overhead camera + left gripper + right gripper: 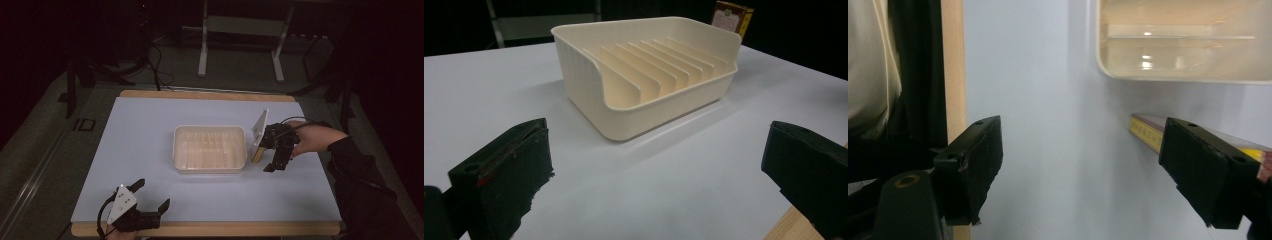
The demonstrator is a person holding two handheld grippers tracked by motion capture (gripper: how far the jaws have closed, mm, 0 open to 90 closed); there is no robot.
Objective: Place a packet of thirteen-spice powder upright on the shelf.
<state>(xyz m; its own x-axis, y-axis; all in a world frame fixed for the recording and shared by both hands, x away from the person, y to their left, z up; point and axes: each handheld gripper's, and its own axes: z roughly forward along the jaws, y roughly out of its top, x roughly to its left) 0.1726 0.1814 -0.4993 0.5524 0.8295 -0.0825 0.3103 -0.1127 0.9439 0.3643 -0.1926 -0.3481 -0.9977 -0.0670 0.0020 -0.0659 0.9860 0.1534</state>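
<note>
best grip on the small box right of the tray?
Judging by its pose, take the box across its thin faces at the top edge, coming from above: it stands upright just right of the tray, so a low approach from the left looks blocked.

A cream plastic tray with upright dividers (210, 148) sits near the middle of a pale blue-white tabletop with a light wooden edge (150, 125). Just to the tray's right, the person's right hand (312, 137), in a dark sleeve, holds the black two-jaw right gripper (274, 161) pointing down toward the table, its jaws apart and its grey three-cornered plate standing up. A small yellow-edged box (257, 154) stands just beside the tray's right wall, close against this gripper. At the near left corner of the table the black left gripper (151, 194) lies low, its jaws spread wide with nothing between them, well apart from the tray
</note>
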